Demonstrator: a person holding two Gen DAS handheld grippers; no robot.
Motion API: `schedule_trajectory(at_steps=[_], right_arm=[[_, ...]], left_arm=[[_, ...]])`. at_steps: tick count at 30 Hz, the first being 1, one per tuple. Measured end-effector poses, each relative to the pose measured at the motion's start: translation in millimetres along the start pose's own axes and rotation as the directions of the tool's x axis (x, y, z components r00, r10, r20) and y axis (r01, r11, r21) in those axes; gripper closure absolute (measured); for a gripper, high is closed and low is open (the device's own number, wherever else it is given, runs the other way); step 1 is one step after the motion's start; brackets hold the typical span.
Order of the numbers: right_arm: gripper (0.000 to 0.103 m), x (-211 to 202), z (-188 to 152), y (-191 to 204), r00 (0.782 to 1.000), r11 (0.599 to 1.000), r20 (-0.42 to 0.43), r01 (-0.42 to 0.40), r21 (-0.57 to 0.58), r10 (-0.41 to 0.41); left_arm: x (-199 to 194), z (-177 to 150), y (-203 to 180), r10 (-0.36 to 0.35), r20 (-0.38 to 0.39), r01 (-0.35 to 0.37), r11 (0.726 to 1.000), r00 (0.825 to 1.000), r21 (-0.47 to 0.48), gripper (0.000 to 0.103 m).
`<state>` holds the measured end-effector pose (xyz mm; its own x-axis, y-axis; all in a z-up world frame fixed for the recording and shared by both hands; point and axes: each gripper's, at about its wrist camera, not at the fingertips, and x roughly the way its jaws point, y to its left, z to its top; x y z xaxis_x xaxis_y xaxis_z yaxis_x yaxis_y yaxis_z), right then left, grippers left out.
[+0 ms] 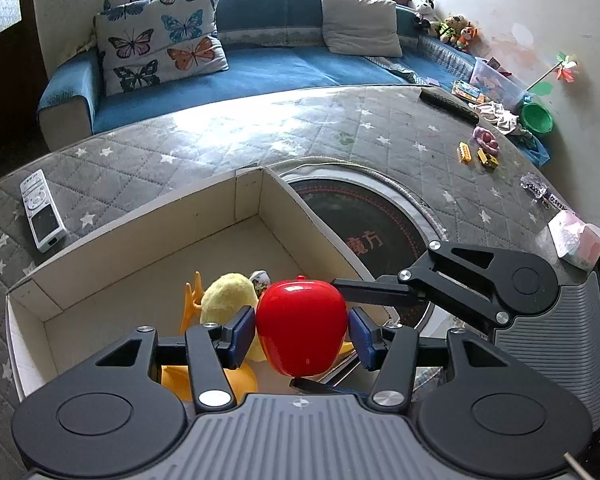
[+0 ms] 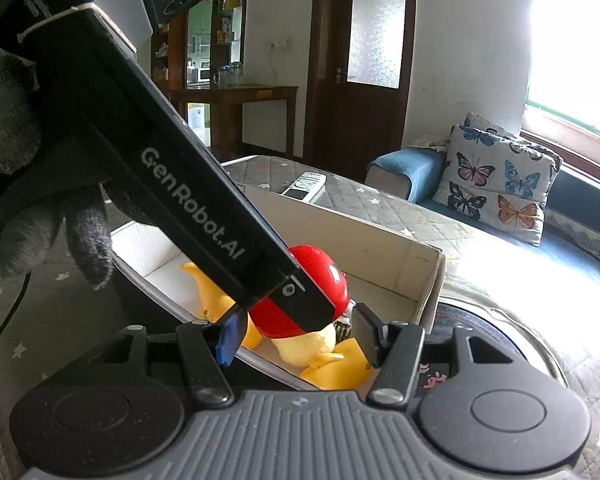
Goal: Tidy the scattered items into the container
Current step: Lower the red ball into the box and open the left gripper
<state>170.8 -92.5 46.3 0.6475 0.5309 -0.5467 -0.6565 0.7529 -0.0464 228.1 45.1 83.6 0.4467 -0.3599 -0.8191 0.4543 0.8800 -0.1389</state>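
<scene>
Starting at the left of the left wrist view, a white remote control is lying on the grey star-patterned quilted cover, well apart from the work. Next to it, the open cardboard box is sitting on that cover, and a yellow plush duck with orange feet is already lying inside it. Moving right, the left gripper is holding a shiny red toy apple above the box's near corner; its blue pads are pressing the apple's two sides, so it is clamped on the apple. Further right, the right gripper is reaching in from the side, its jaws standing apart with nothing pinched between them, hovering over the box edge near the duck. At the far right of the cover, small yellow toy cars and a pink toy are still waiting, so the tidying looks only partly done. The step in hand appears to be dropping the apple into the box. To do it well, the left gripper should be easing forward until the apple is clearly inside the walls, lowering it close to the floor or the plush before parting the pads, since a smooth round toy is likely to roll or bounce out. The right gripper should be staying clear of the fall.
</scene>
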Motion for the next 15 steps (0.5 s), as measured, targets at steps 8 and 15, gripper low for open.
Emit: schedule_trajectory(at_steps=[8, 15], right_arm=[[0.044, 0.0, 1.6, -6.1, 1.0, 1.0, 0.015, 0.009, 0.026, -0.009], [0.044, -1.8, -0.2, -7.9, 1.0, 0.999, 0.007, 0.011, 0.034, -0.011]], left_arm=[[0.0, -0.3, 0.0, -0.016, -0.001, 0.016, 1.0, 1.0, -0.019, 0.048], [-1.6, -4.4, 5.2, -0.012, 0.003, 0.012, 0.999, 1.0, -0.043, 0.049]])
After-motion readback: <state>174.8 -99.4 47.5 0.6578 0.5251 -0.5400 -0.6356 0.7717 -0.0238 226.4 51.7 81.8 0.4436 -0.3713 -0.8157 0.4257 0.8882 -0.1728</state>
